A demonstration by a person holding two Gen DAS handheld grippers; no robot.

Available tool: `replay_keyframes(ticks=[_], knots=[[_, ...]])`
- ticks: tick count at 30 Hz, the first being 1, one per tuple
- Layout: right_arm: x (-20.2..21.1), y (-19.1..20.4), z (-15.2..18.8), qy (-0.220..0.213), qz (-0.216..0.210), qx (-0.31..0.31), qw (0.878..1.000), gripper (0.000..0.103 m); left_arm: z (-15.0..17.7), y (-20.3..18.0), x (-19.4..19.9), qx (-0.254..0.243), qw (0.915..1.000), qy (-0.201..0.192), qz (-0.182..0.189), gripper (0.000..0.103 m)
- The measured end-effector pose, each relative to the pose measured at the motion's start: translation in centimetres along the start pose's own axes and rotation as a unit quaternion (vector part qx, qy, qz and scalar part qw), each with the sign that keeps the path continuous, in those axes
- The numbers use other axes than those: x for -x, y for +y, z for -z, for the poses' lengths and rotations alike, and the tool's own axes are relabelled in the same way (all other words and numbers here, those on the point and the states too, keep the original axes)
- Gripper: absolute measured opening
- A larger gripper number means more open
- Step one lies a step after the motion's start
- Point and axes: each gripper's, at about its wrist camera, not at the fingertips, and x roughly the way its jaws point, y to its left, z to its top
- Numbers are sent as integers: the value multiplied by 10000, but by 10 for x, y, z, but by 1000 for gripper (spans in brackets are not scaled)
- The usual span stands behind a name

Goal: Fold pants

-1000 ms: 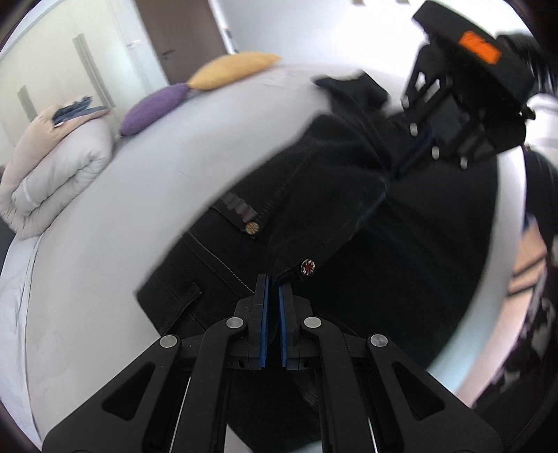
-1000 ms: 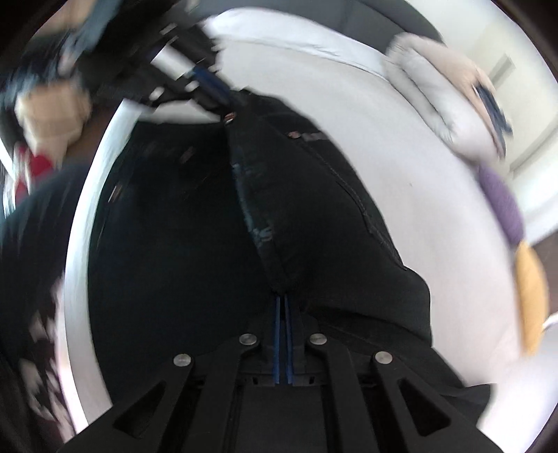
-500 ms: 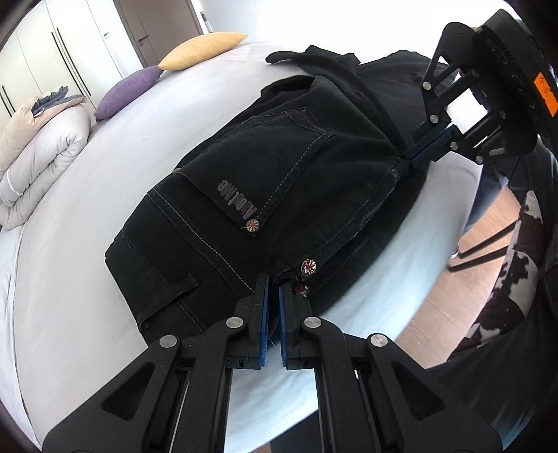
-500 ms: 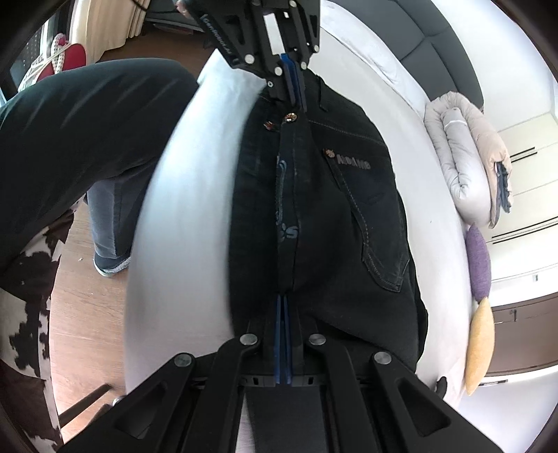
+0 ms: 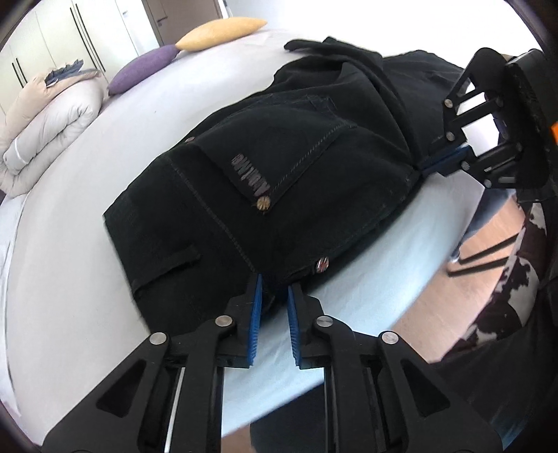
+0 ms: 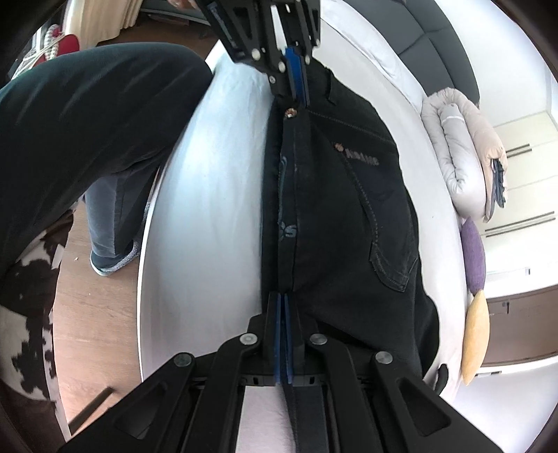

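On the white bed (image 5: 87,216) near its front edge lie the black pants (image 5: 286,167), folded lengthwise so one half sits on the other, back pocket with its lettered patch facing up; the waistband end sits by the left tongs (image 5: 273,292) and the rest runs off toward the right tongs (image 5: 443,162). Left tongs have just been opening; there's now a narrow gap between the blue pads (image 5: 254,313), the waistband corner pokes in between them, and the pads don't look like they're pressing on it; a metal button (image 5: 321,265) shows just past the tips. From the right wrist view, the right tongs (image 6: 283,303) are pinched tight on the folded edge of the pants (image 6: 348,209), pads nearly together with the denim between them; the left tongs (image 6: 296,83) show up at the far end of that same edge. Further back on the bed: a rolled duvet (image 5: 45,122), a purple cushion (image 5: 143,69) and a yellow cushion (image 5: 219,31). Off the bed edge there's wood floor (image 6: 94,313), a cowhide-pattern rug (image 6: 21,296), and the person's leg (image 6: 87,104) in dark trousers.
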Motion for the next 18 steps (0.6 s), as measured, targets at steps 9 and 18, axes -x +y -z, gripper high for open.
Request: replay_keyframes(ticks=[9, 18], knots=[[2, -1, 6, -168, 145, -592, 9980, 6, -41, 10, 47, 782, 9949, -632, -21, 15], [8, -6, 17, -455, 268, -1556, 9864, 10, -101, -24, -68, 1471, 9887, -7, 286, 15]])
